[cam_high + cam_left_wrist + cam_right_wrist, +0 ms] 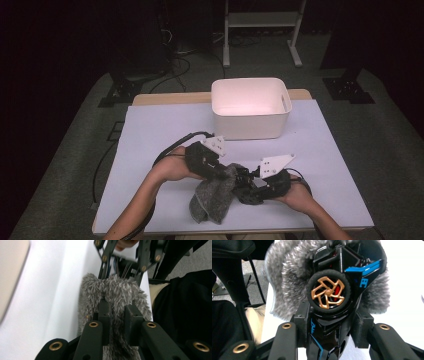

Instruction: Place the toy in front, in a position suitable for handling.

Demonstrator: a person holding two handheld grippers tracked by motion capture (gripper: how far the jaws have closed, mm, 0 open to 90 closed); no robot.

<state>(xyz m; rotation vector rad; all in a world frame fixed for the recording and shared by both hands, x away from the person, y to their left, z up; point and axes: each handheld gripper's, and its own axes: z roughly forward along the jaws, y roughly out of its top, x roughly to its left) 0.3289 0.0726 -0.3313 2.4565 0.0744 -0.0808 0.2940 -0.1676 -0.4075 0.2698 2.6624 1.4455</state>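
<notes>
toy car (329,302) half hidden by cloth (212,197)

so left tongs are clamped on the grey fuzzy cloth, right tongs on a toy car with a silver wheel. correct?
One error: the wheel is copper-gold, not silver, as the right gripper view shows. The rest holds: left tongs clamp the grey fuzzy cloth, right tongs grip the black-and-blue toy car.

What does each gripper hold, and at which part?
Left gripper clamps the grey cloth on a bunched fold. Right gripper clamps the toy car by its body, just under a wheel.
</notes>
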